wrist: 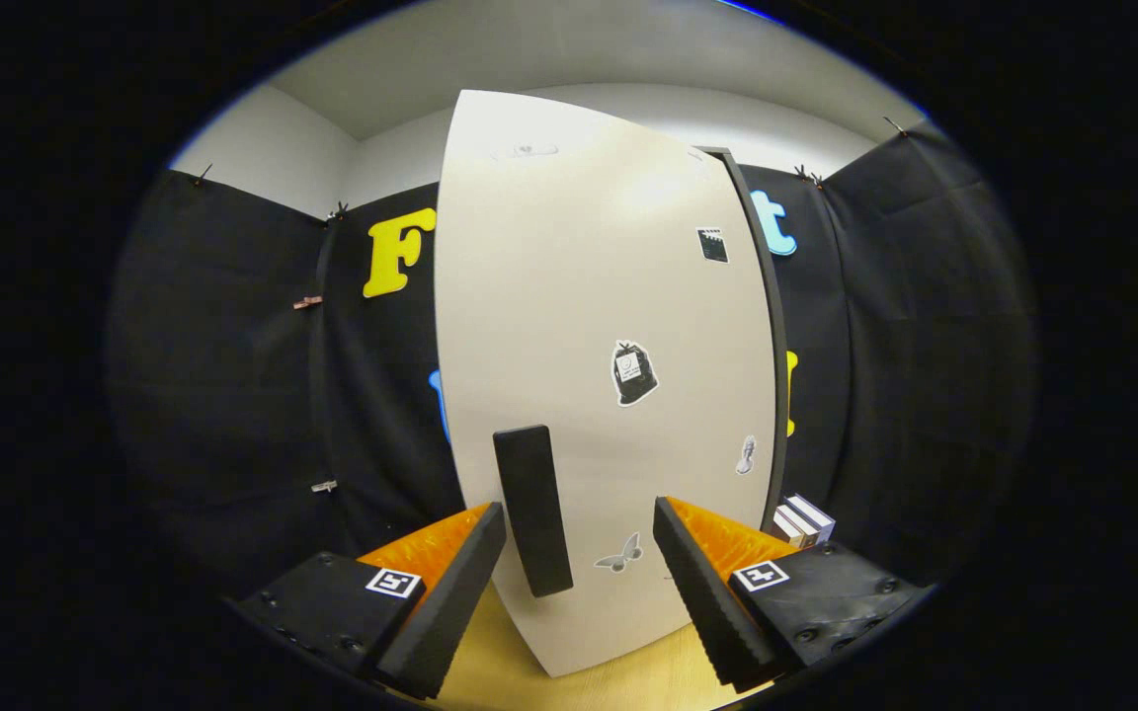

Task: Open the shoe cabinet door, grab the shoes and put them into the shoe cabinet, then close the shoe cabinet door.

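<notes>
Facing the cabinet door straight on, the claw [579, 553] stands apart, fingers spread wide and gripping nothing. The handle [532, 509], a dark upright bar, sits just ahead between the fingers, nearer the left one, not touched by either as far as I can tell. Below the fingers a strip of light wood surface [628, 681] runs under the door's foot; bench or floor, can't say.

The door [609, 346] is pale, stands upright and carries a few small stickers [633, 373]. A dark edge [772, 326] runs along its right side, so whether it sits fully flush or slightly ajar is not settled here. The cabinet inside is hidden behind the door.

Just past the door's lower right corner, a small stack of light boxes [804, 520]. No shoes spotted; if they are inside the cabinet, the door covers them.

Progress: scene fits two stages. Either the door is awaiting a pull on the handle with shoes yet to go in, or shoes are stowed and the door is back in place. With the handle lined up between spread fingers, a grip on it looks ready, but this moment can't tell which stage.
</notes>
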